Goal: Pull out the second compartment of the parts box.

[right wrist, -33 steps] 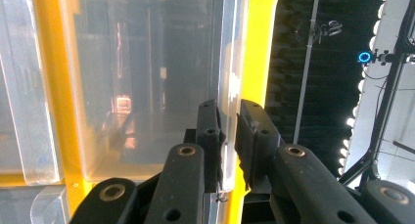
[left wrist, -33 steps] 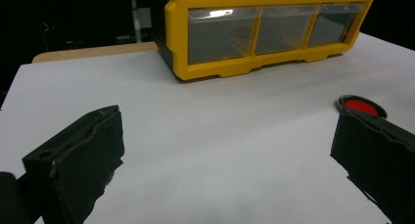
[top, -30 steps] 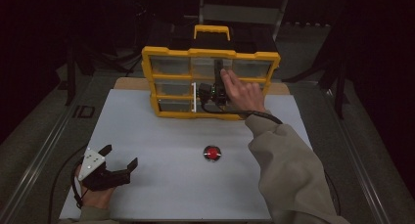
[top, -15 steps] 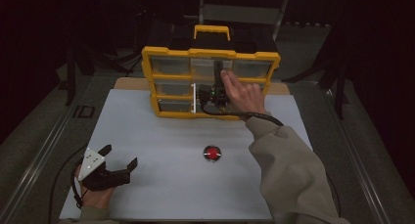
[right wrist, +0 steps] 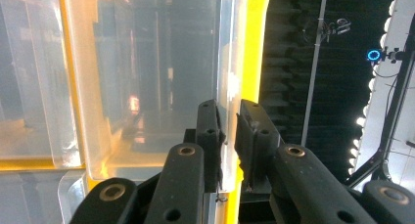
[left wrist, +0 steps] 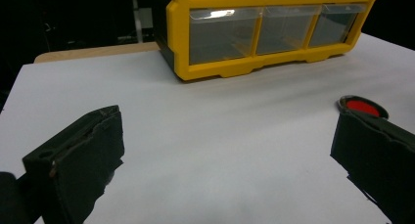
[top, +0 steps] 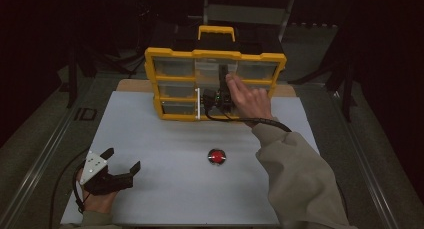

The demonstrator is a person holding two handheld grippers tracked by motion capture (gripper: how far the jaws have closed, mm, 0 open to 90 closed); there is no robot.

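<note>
Fingers of the right gripper [right wrist: 228, 136] are clenched on the clear front lip of a drawer [right wrist: 147, 82] in the yellow organizer [top: 215, 84], the two black pads nearly together with the thin plastic edge pinched between them. In the high view that gripper [top: 216, 100] sits against the organizer's lower middle row, with the person's right hand [top: 247, 96] spread over it. Fingers of the left gripper [top: 120, 170] are released, spread wide with nothing between them, well in front of the organizer toward the near left corner of the white surface [top: 165, 154].

The organizer stands upright at the far edge of that surface, its handle on top, with rows of transparent drawers in a yellow frame. The drawers seen from the left gripper view [left wrist: 222, 33] look hollow; whether the gripped drawer holds anything cannot be told through the hazy plastic.

A red round button [top: 217, 156] lies in front of the organizer, well apart from it, just ahead of the person's right sleeve.

Compared with a second ago, nothing has shifted: both hands, the organizer and the button sit where they were, and the grip is unchanged.
</note>
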